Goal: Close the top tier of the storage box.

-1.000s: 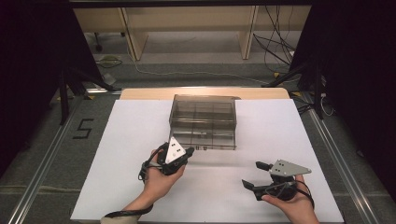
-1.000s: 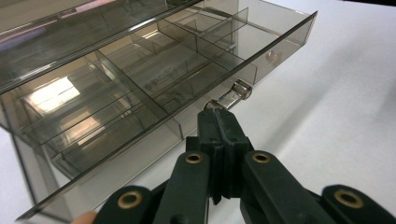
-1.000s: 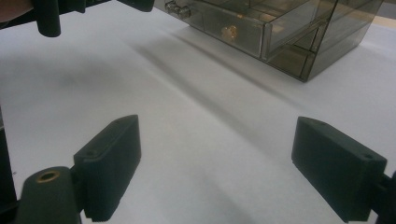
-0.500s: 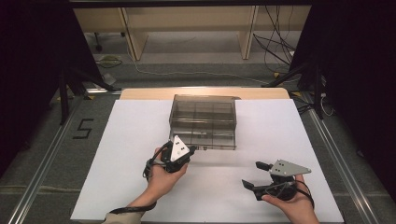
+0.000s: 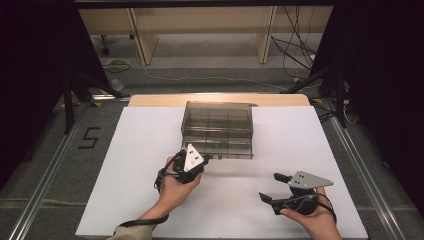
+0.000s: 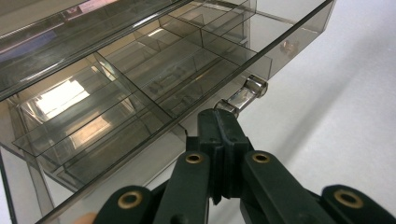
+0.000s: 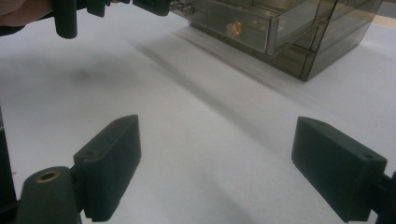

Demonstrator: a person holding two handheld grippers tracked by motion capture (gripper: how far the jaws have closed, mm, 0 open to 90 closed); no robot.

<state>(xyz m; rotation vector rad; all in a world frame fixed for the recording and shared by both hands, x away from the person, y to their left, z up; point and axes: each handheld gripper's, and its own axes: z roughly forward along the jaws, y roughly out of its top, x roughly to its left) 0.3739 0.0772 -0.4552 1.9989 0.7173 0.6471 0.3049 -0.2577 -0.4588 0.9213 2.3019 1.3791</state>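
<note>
A smoky clear drawer cabinet (image 5: 217, 125) stands mid-table. Its top drawer (image 6: 140, 93) is pulled out a little and its divided compartments look empty. My left gripper (image 5: 206, 159) is at the drawer's front, jaws pressed together (image 6: 217, 116) on the left end of the clear handle (image 6: 247, 91). My right gripper (image 5: 270, 186) rests low over the white table surface at the near right. It is open wide (image 7: 217, 158) with nothing between its pads. The right gripper view shows the drawer (image 7: 243, 28) sticking out, with something small and amber behind its front.
The white sheet (image 5: 125, 175) covers the table, with bare room around both hands. A wooden strip (image 5: 150, 100) runs along the far edge. Metal rails (image 5: 45, 190) flank the table, and cables lie on the floor beyond.
My left hand has edged slightly right and toward the cabinet. The right hand has stayed put.
</note>
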